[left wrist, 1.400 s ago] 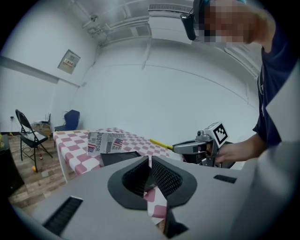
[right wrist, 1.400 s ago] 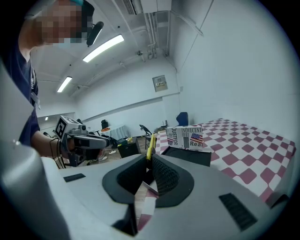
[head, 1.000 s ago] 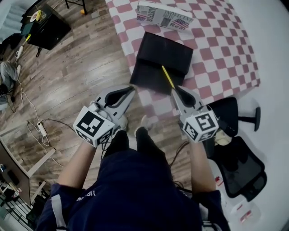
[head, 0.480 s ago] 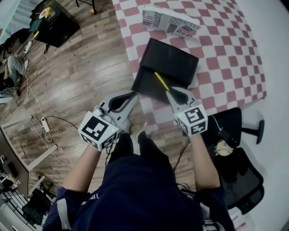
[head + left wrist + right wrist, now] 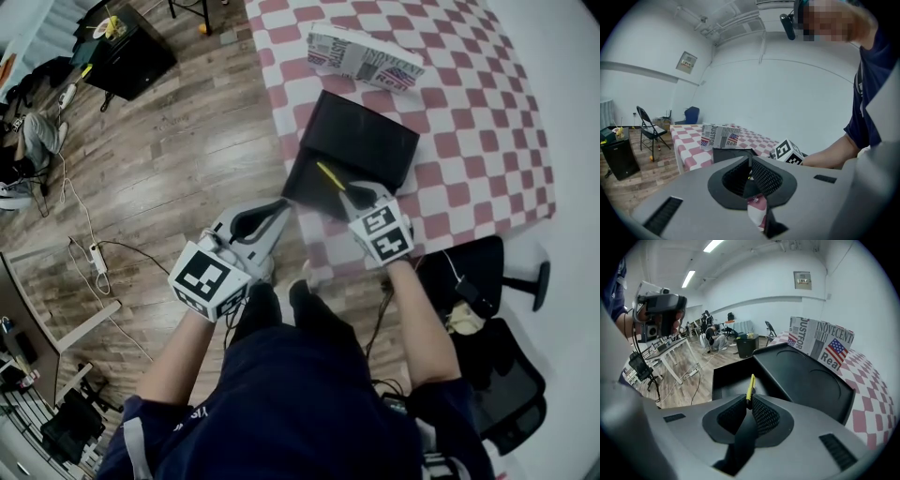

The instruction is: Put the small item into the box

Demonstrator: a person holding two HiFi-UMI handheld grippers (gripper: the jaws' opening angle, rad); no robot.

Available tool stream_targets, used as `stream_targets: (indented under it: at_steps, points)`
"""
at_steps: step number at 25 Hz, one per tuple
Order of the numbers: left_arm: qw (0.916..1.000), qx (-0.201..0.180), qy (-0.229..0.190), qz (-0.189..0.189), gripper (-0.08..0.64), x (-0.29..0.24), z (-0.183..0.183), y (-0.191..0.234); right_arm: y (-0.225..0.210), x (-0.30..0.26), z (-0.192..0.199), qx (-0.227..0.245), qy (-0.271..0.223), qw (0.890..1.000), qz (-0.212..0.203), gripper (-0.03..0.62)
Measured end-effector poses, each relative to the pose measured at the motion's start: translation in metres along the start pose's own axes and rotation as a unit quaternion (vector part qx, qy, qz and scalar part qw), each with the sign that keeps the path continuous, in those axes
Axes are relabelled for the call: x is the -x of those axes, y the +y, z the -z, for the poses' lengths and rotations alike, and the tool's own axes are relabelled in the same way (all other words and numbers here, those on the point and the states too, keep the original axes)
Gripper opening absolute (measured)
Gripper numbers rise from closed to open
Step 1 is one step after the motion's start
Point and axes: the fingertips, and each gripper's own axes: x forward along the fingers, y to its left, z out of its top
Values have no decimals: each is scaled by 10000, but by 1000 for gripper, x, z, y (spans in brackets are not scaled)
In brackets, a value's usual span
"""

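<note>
Over the black box (image 5: 367,139) — yellow item (image 5: 329,174) in right gripper (image 5: 347,191).

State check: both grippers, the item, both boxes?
Left gripper: shut, empty.
Right gripper: shut on yellow item.
Yellow item: held, tip over the black box, not released.
Black box: open, lid folded back.
Printed box: looks closed, on the table.

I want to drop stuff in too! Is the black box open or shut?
Open. The black box shows its hollow inside, and its lid lies flipped back on the checkered tablecloth.
</note>
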Motion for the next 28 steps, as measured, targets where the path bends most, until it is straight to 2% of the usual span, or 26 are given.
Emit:
stream_targets:
  at_steps: [7,16,18,21,28]
  points:
    - [10000,-17,-10,9,46,6,3,4,3,-23,14,621,641,9959,130,49]
    - [10000,-100,-8,1,46,15,0,7,6,-43,31,986,1281,9867,155,51]
    - [10000,-96,18,7,46,16,0,8,6,-44,32,971,1322,9863,149,55]
    - [10000,-60,55,29,46,19,2,8,6,-43,30,878,1265,9879,164,106]
    - [9996,-184,1,192,46,24,-8,5,5,-16,12,417,824,9951,360,100]
